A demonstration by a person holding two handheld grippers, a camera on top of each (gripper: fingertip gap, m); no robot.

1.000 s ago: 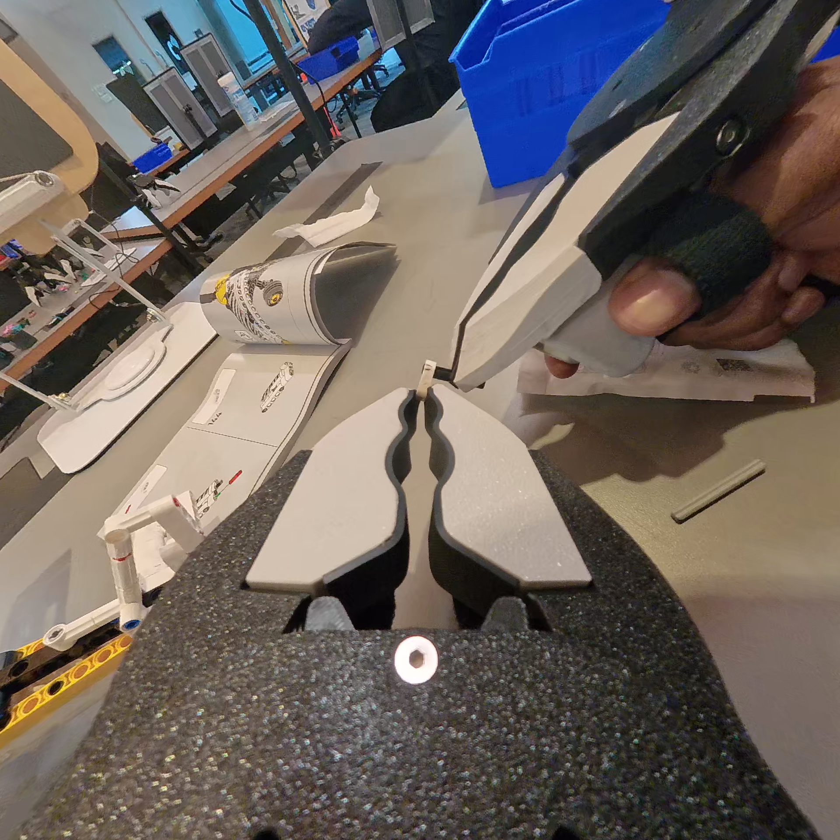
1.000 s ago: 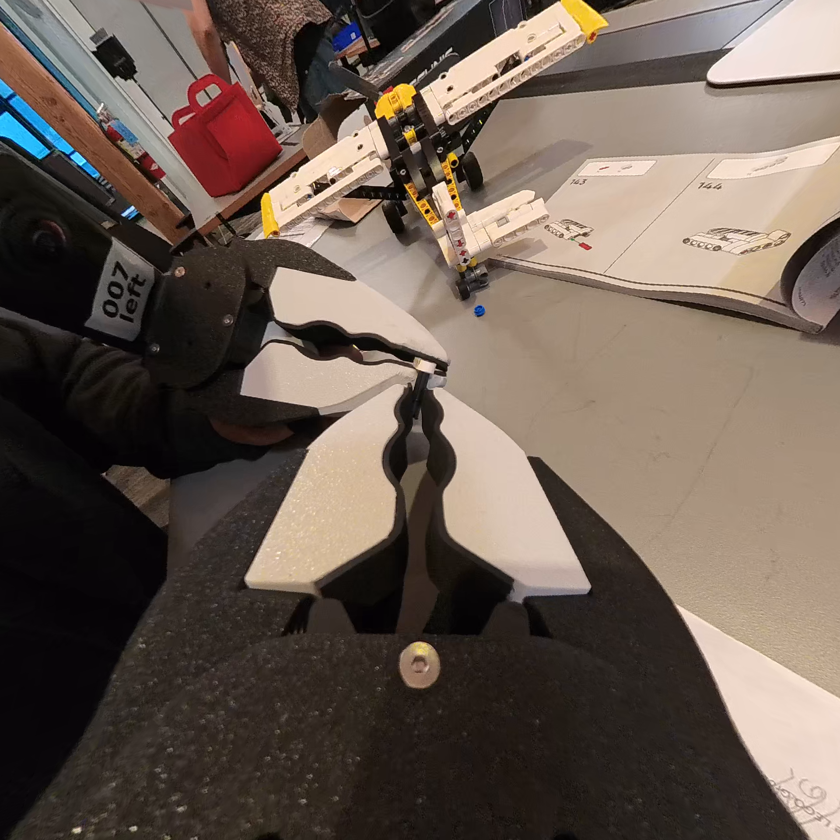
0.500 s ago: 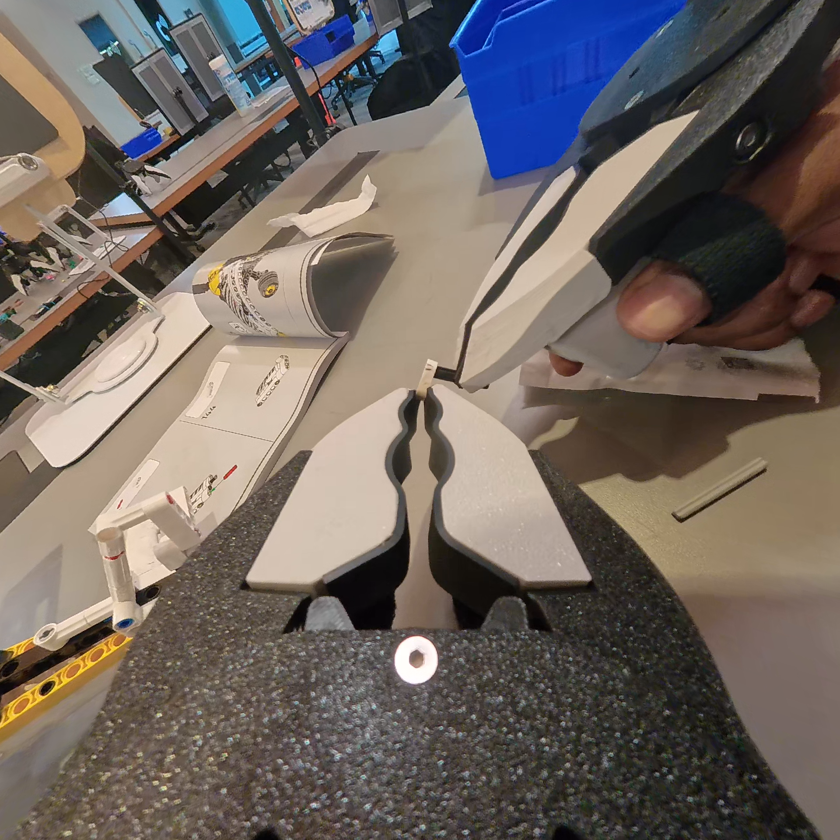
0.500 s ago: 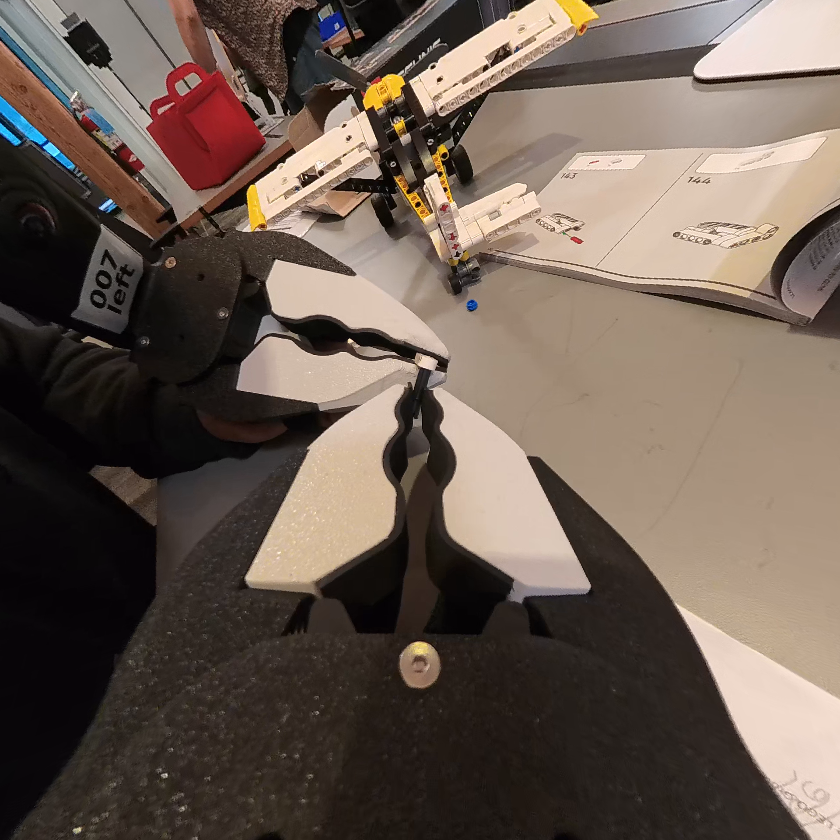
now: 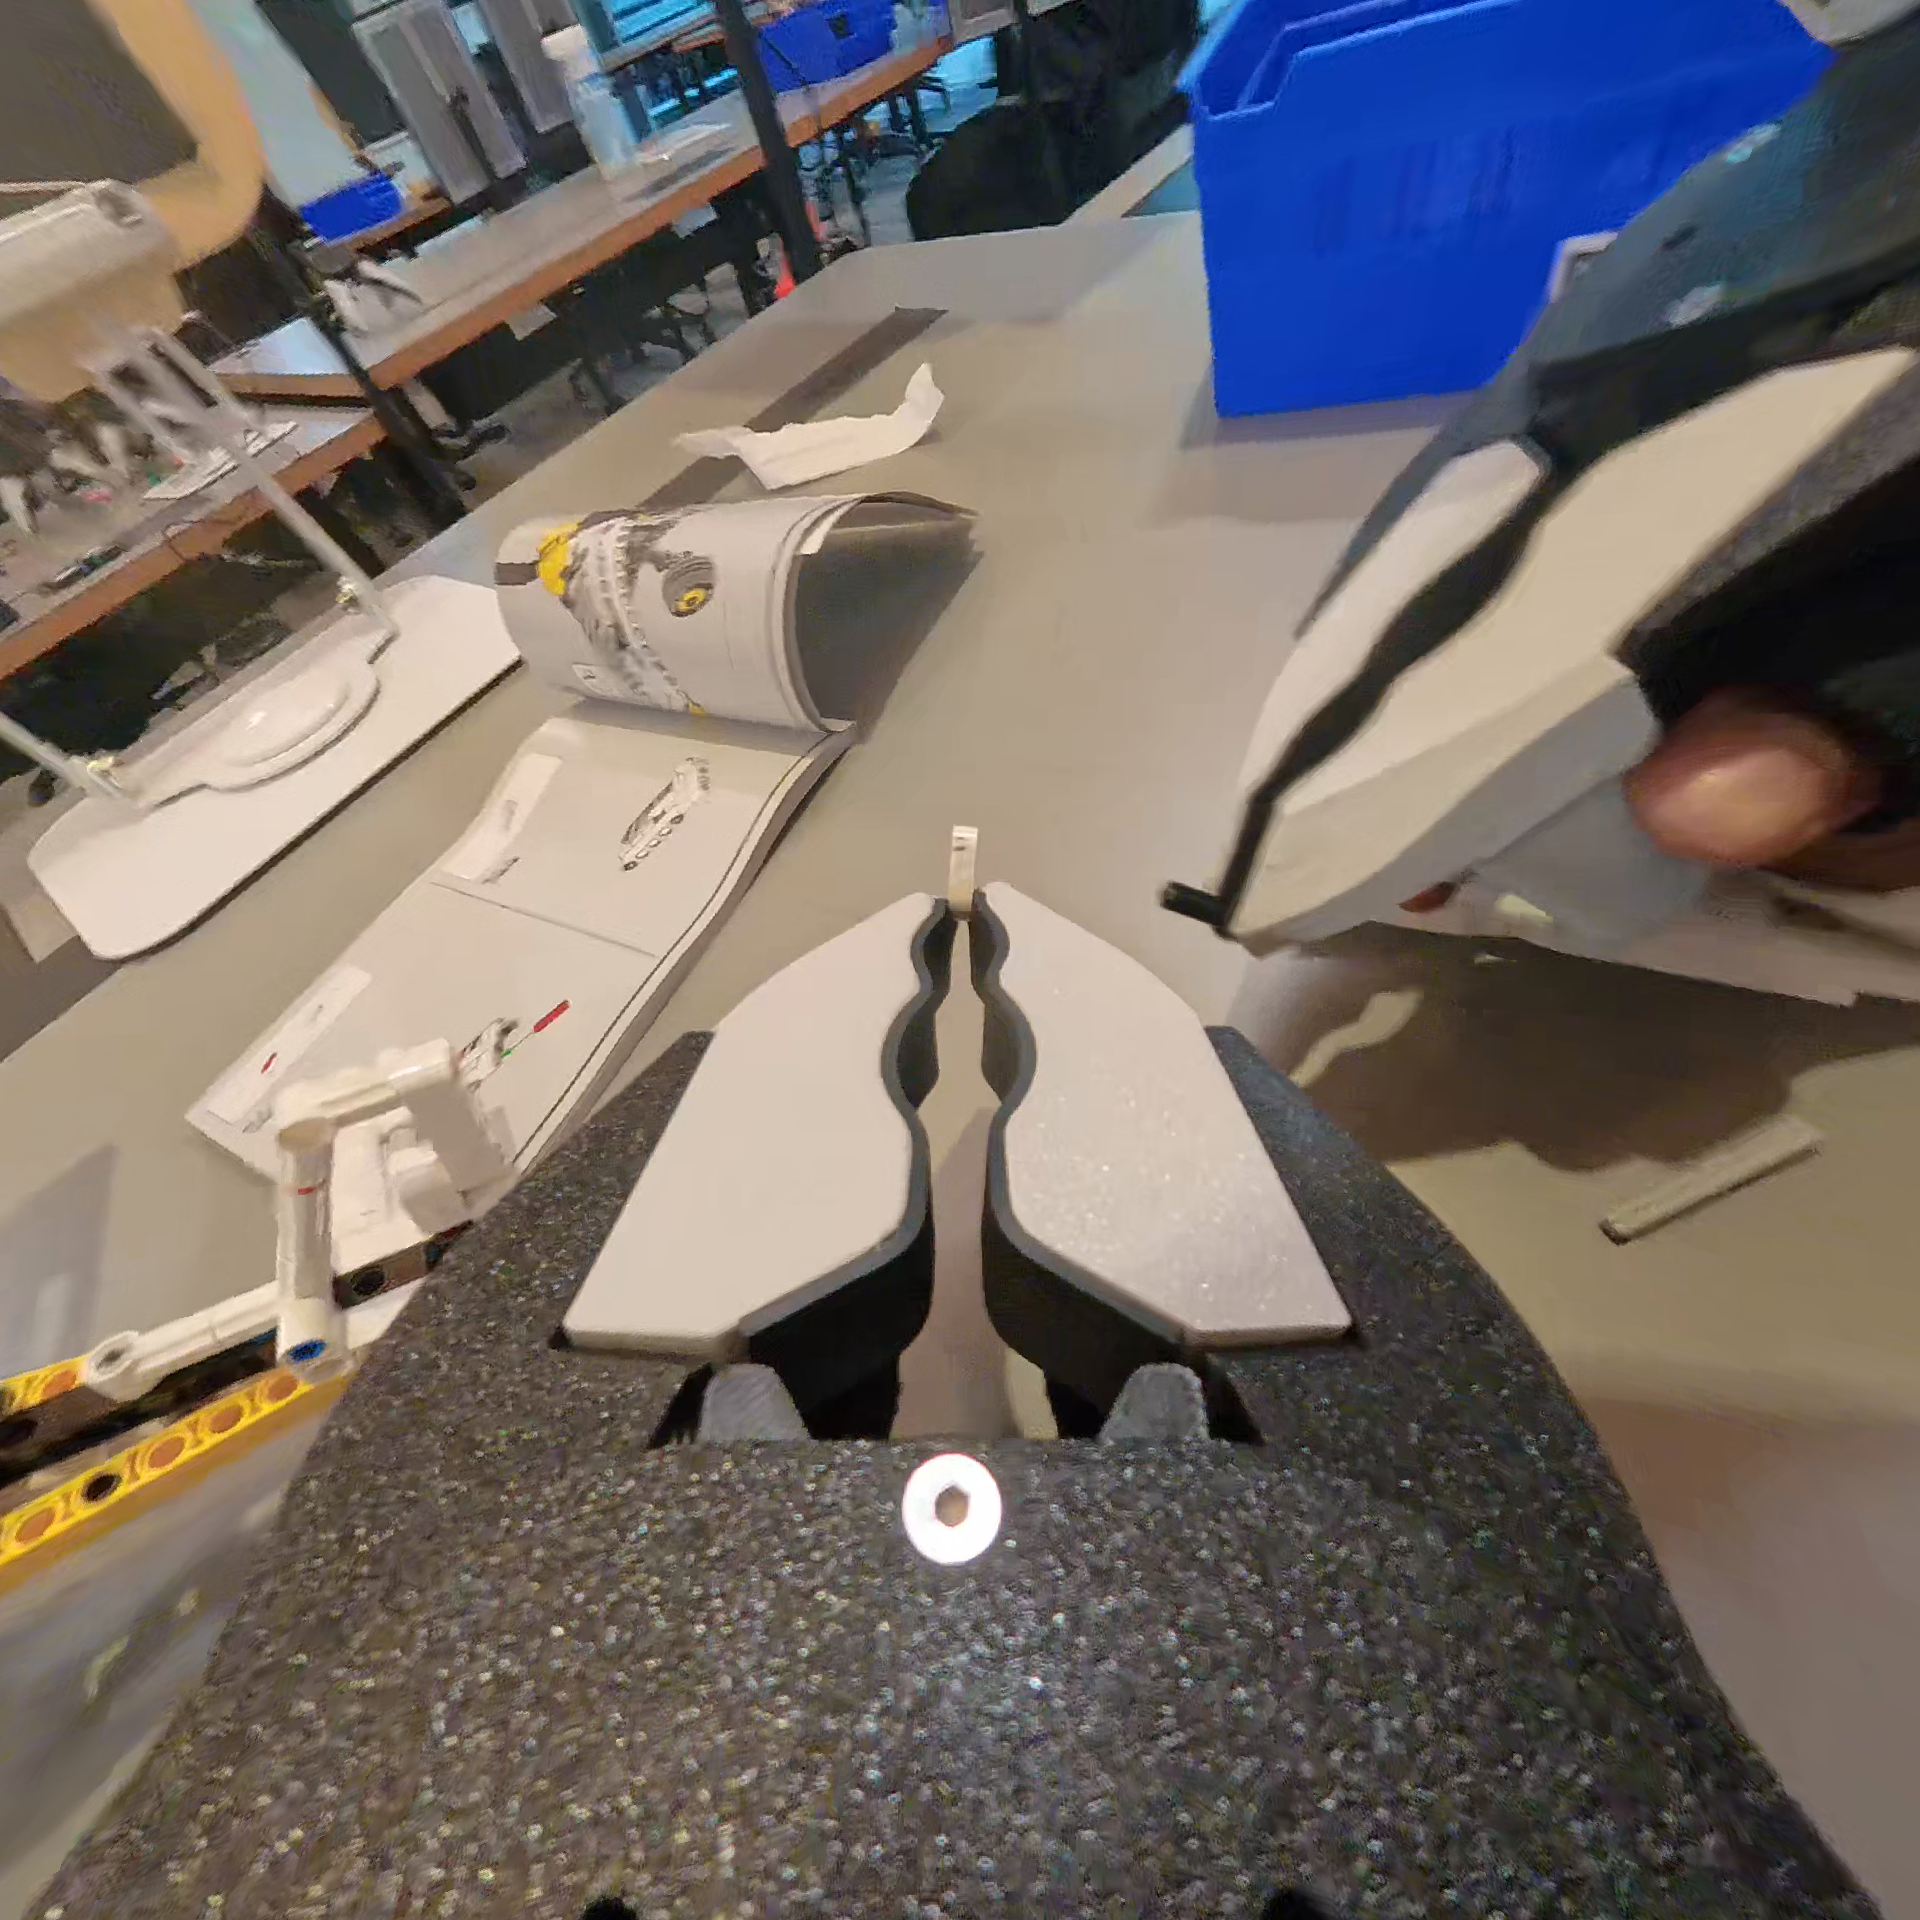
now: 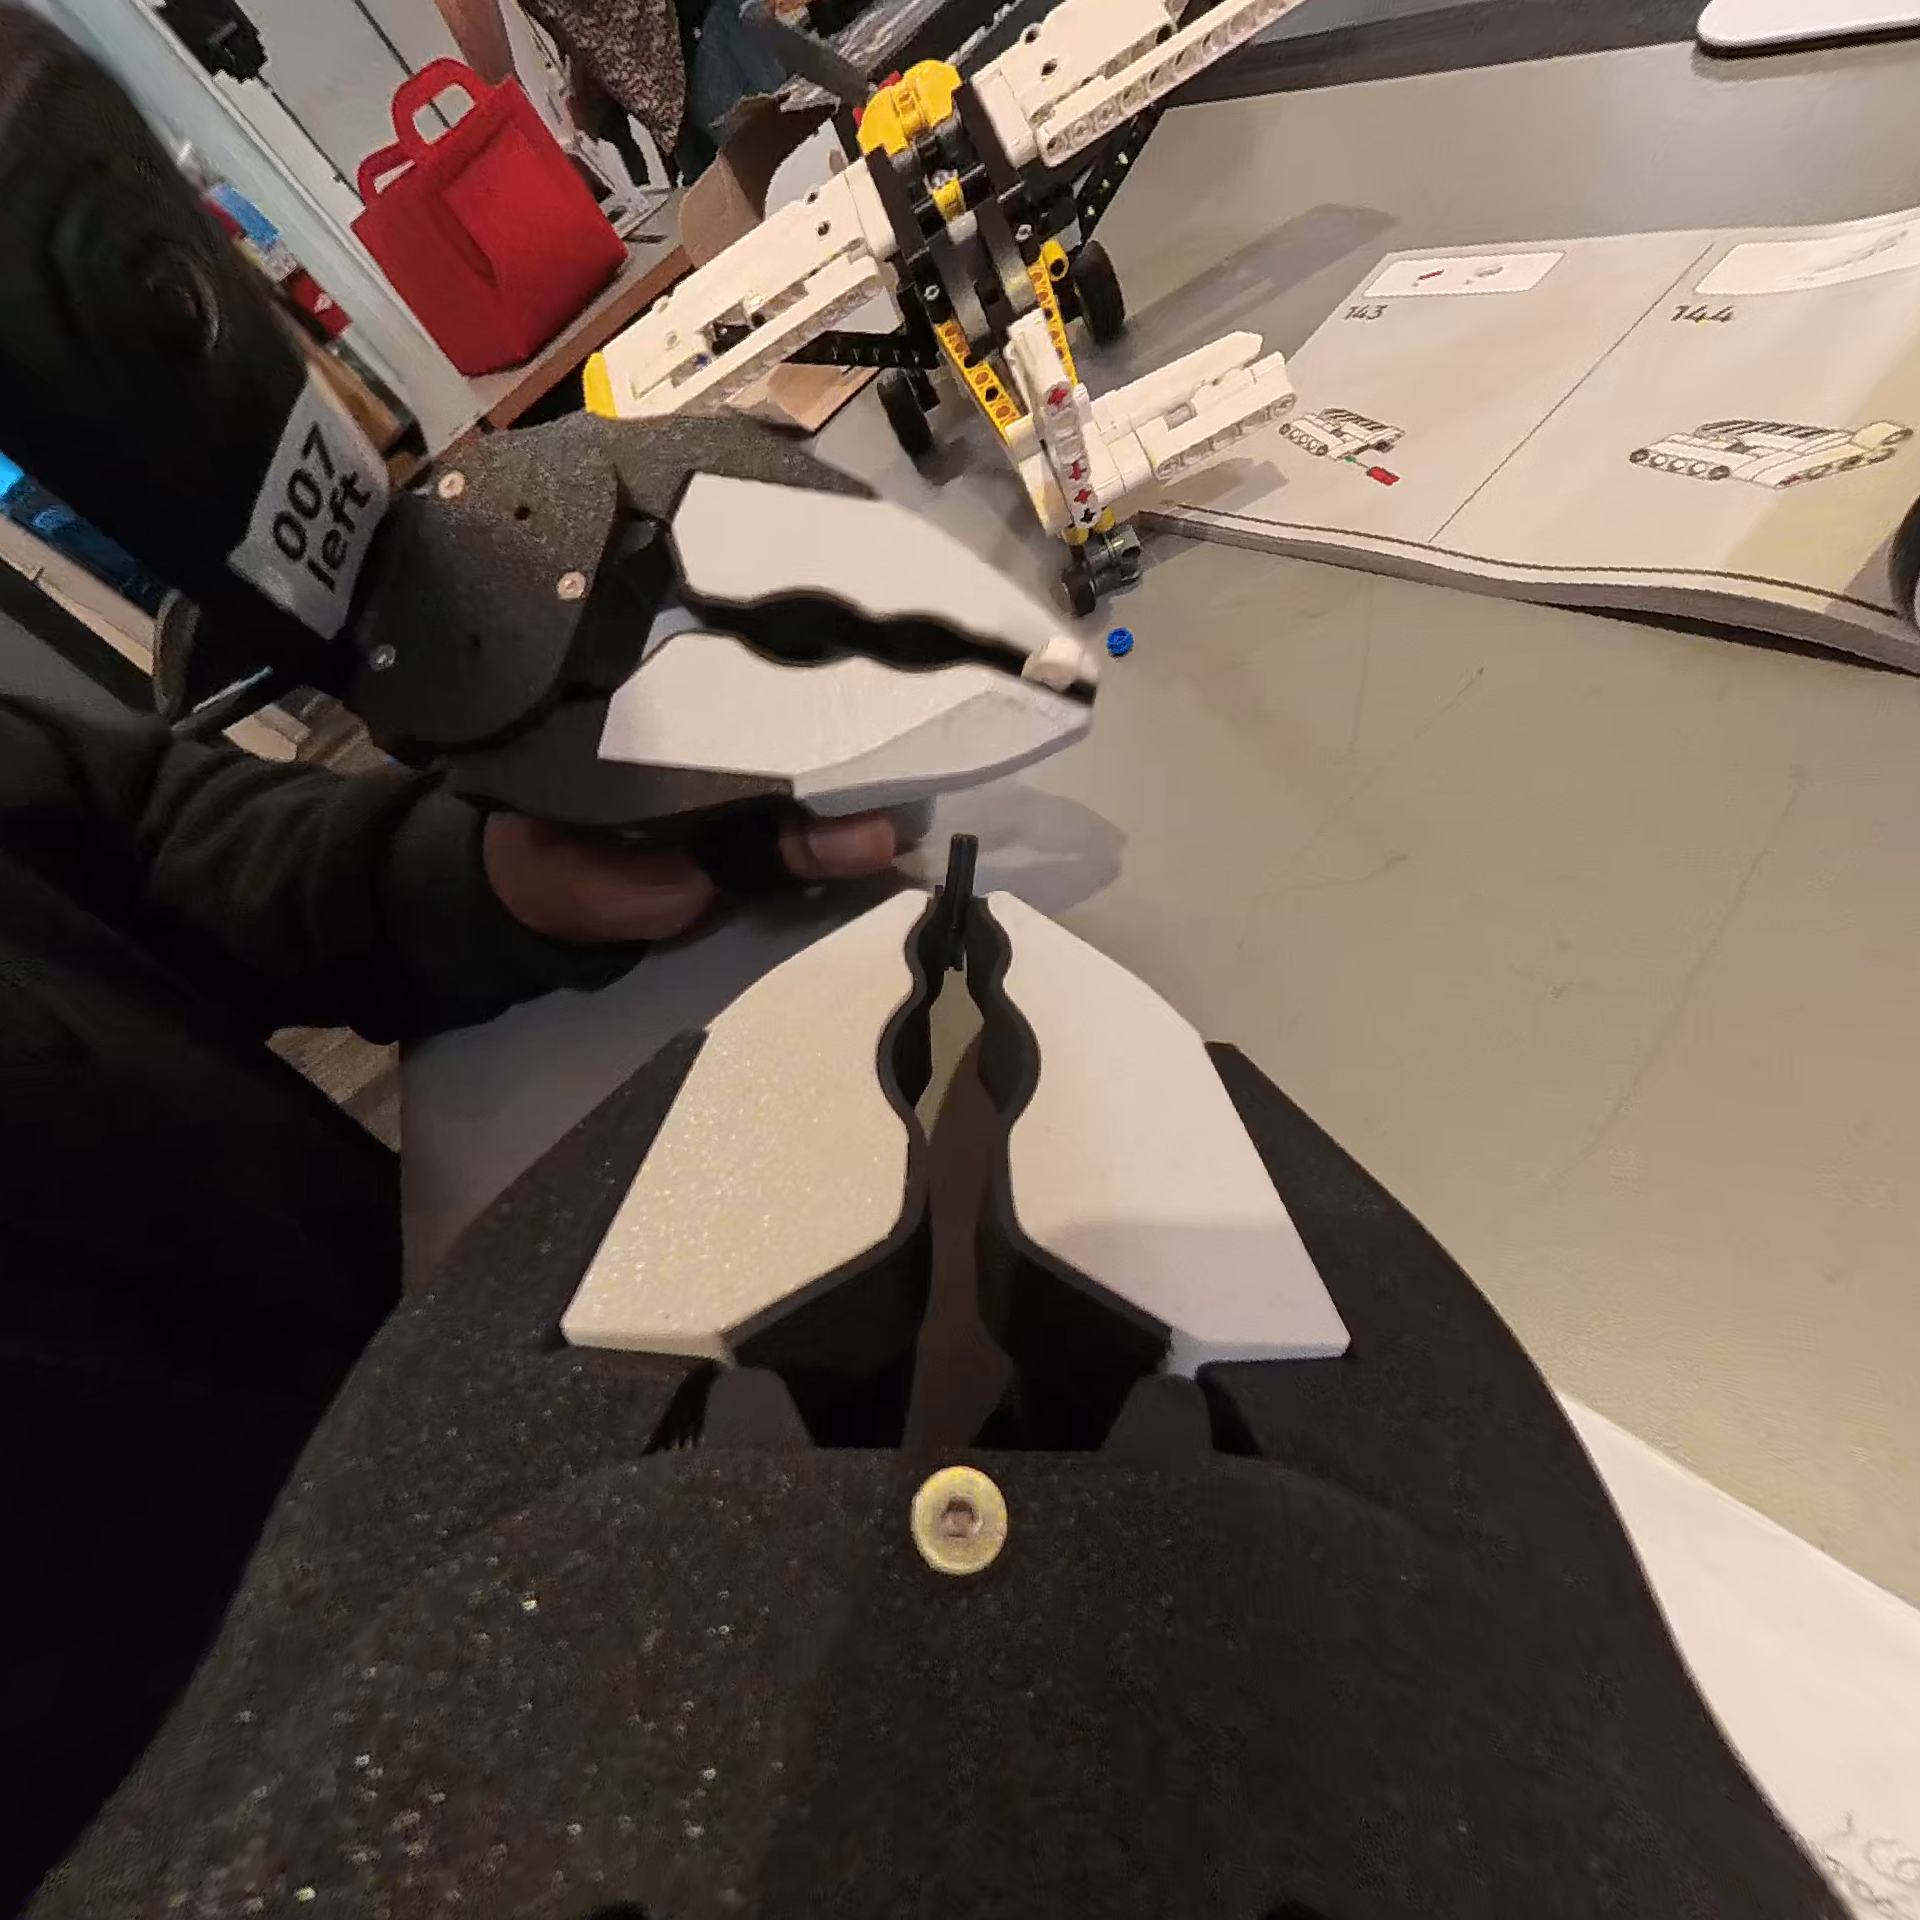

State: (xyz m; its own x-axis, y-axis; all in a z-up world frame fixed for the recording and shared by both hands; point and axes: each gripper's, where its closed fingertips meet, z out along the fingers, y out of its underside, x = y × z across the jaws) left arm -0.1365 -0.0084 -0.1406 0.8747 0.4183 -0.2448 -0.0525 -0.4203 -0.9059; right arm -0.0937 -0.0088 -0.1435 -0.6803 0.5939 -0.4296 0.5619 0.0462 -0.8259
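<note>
Grey tabletop (image 6: 1455,935) carries a part-built white, yellow and black brick model (image 6: 977,260) beside an open instruction booklet (image 6: 1610,416), so building is well along but unfinished. Left gripper (image 5: 964,902) has its jaws nearly shut, pinching a small white piece (image 5: 963,857) that sticks up past the tips. Right gripper (image 6: 954,914) has its jaws nearly shut on a thin black pin (image 6: 958,883). Both pieces are held apart, above the tabletop, unjoined.
</note>
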